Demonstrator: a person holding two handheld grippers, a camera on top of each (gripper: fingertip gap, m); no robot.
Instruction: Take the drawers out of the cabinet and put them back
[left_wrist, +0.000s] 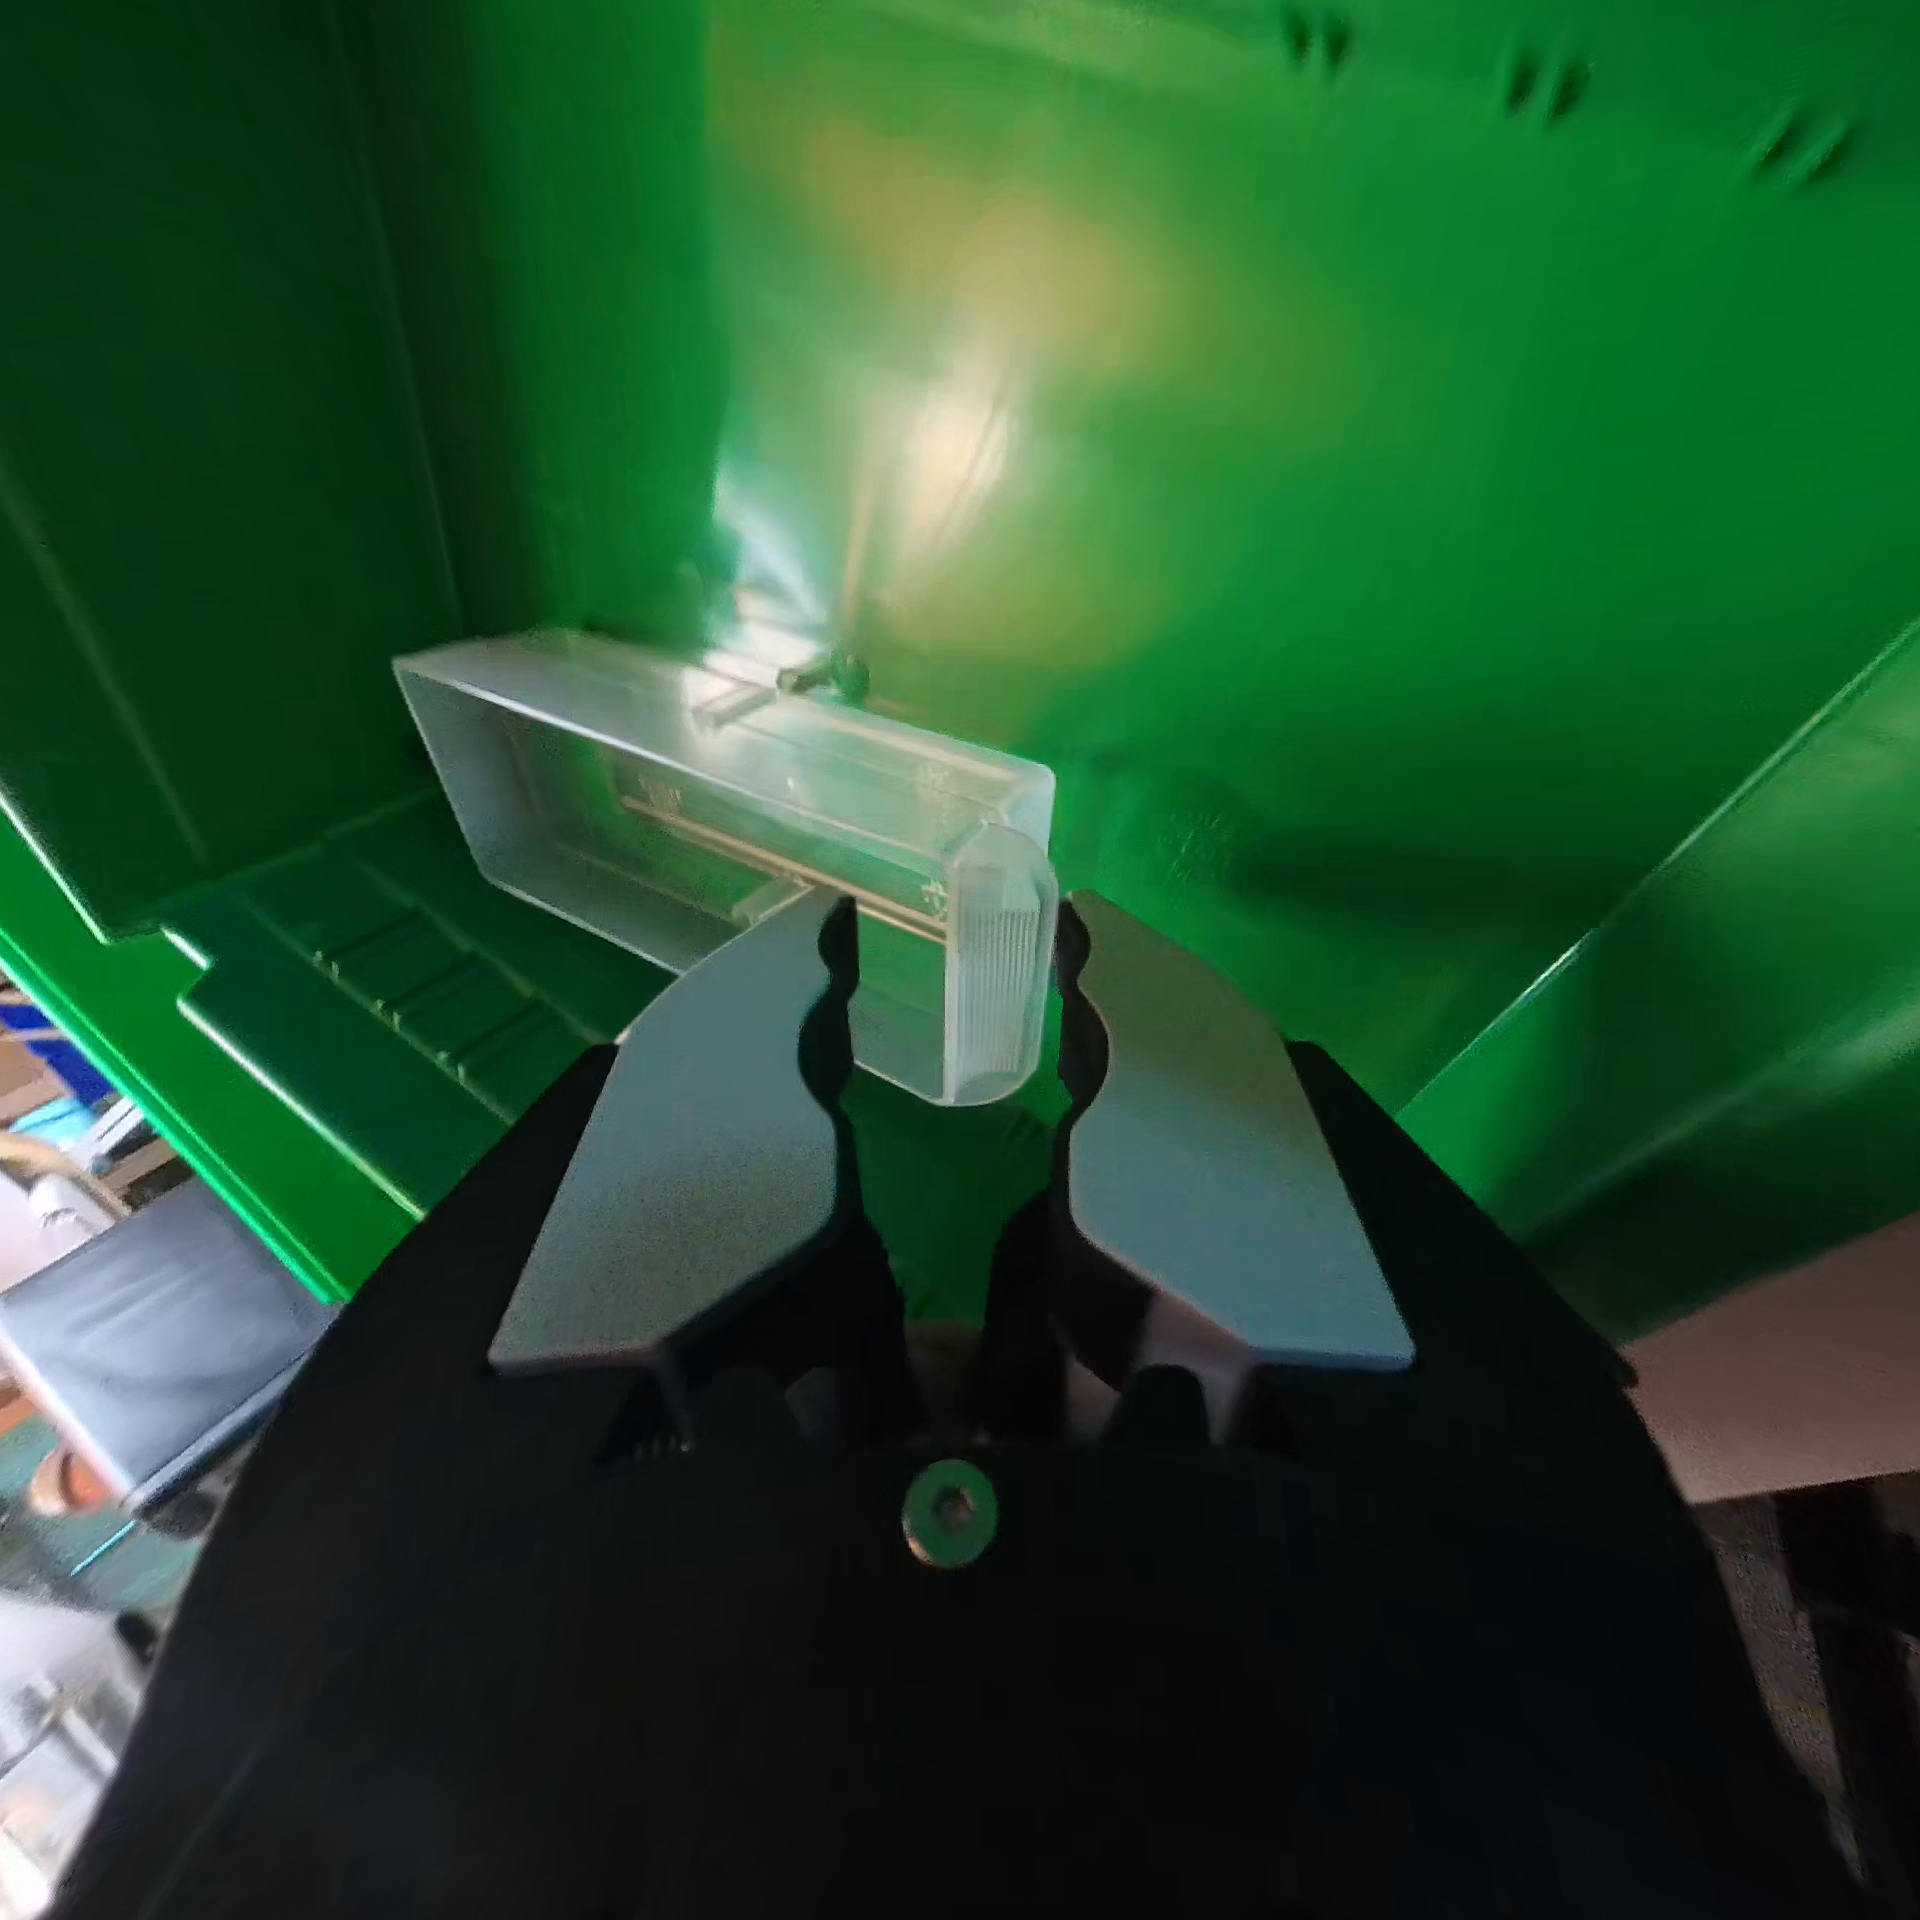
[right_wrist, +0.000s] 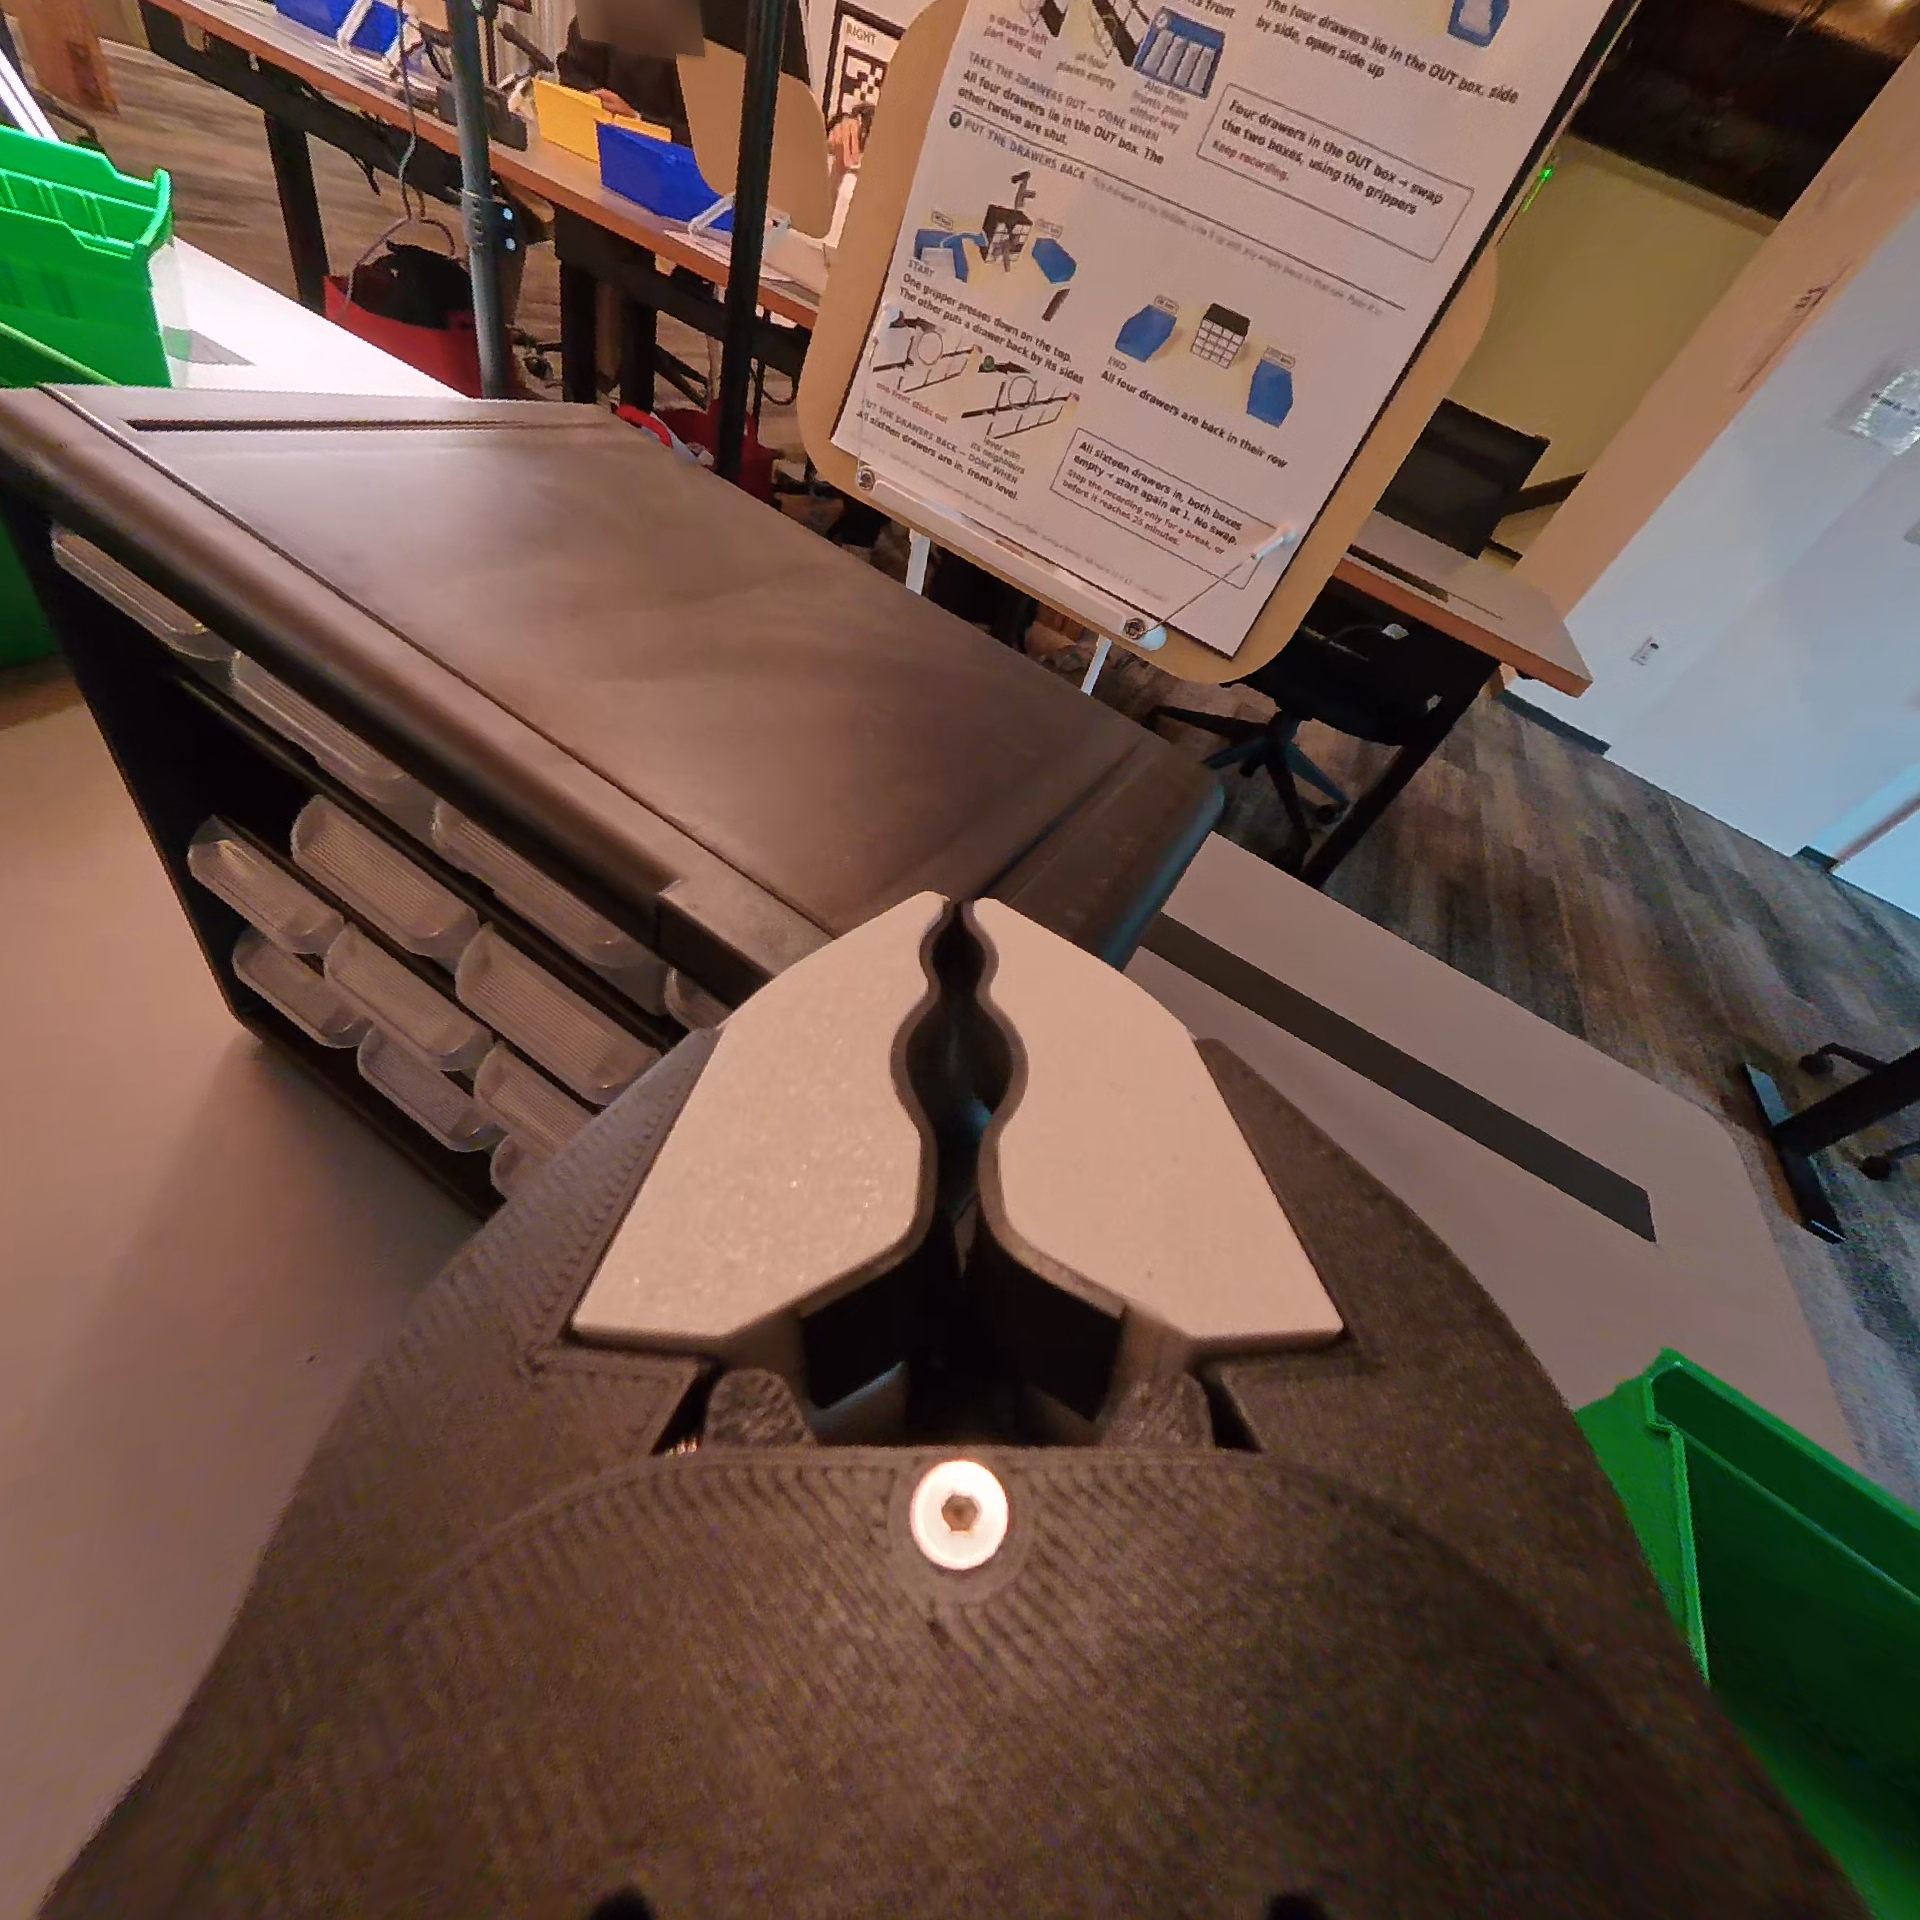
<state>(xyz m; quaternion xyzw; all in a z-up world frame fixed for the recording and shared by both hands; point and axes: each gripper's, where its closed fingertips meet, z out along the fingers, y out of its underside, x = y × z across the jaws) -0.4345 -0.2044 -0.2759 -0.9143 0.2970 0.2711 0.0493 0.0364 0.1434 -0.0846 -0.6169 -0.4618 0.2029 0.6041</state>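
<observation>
Left wrist view: left tongs (left_wrist: 951, 940) reach into a green bin (left_wrist: 1351, 468), jaws apart, straddling the ribbed handle (left_wrist: 1000, 992) of a clear plastic drawer (left_wrist: 665, 790). The right finger sits just beside the handle; whether it touches, cannot tell. The left finger is near the drawer's long side, with a gap showing. Not clamped. The drawer lies on the bin floor, open side facing left, its far end close to the bin's back wall. A small dark screw (left_wrist: 831, 670) sits just behind the drawer's upper edge. Stepped ribs (left_wrist: 416, 987) are moulded into the bin floor at lower left. Green walls are blurred, with a bright glare patch at centre.

Right wrist view: a second green bin (right_wrist: 73, 270) stands at far left on the table (right_wrist: 125, 1195). The black cabinet (right_wrist: 623, 644) stands on the table left of centre, top flat, front facing lower left. Rows of clear drawers (right_wrist: 384, 883) are seated in it, ribbed fronts showing. Right tongs (right_wrist: 958, 914) are together, nothing between them, tips over the cabinet's near top corner; contact cannot be told. An instruction sheet (right_wrist: 1174, 312) on a rounded board stands behind the cabinet. Another green bin's corner (right_wrist: 1787, 1558) shows at lower right. Other desks with blue and yellow bins are in the background.
</observation>
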